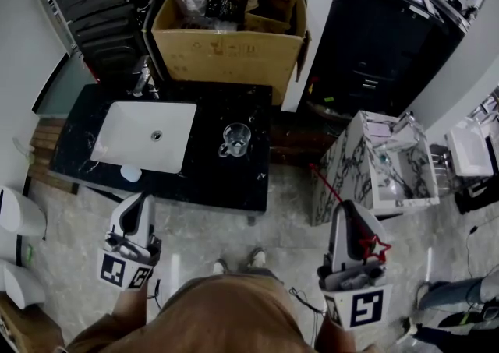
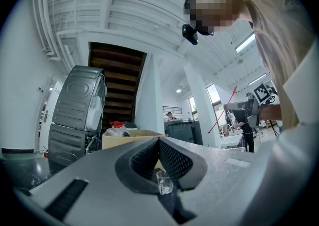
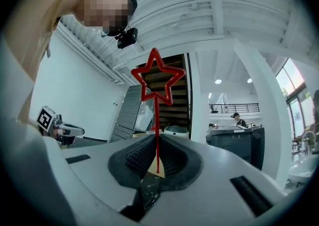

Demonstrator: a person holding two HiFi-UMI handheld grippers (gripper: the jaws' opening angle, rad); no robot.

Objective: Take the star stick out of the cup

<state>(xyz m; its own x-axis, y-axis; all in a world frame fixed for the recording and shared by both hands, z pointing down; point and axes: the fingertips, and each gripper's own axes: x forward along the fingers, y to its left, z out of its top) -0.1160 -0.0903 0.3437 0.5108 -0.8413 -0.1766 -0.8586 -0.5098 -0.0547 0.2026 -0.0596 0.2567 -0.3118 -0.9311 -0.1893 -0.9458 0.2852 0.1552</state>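
Observation:
A clear glass cup (image 1: 235, 139) stands empty on the black countertop (image 1: 195, 176), right of the white basin. My right gripper (image 1: 345, 205) is shut on the red star stick (image 1: 373, 248). The star end rises close to the gripper's body, and the thin shaft pokes out ahead of the jaws. In the right gripper view the stick (image 3: 157, 120) stands upright between the ribbed pads, with the star high above them. The left gripper (image 1: 139, 199) hangs in front of the counter with its jaws together and nothing in them. In the left gripper view the cup (image 2: 163, 182) shows far off past its jaws (image 2: 159, 142).
A white sink basin (image 1: 148, 135) is set in the counter's left half. Behind it stands an open cardboard box (image 1: 230, 40) with loose items inside. A marble-patterned vanity (image 1: 374, 164) stands to the right and a dark cabinet (image 1: 390, 40) beyond. A white toilet (image 1: 17, 211) is at far left.

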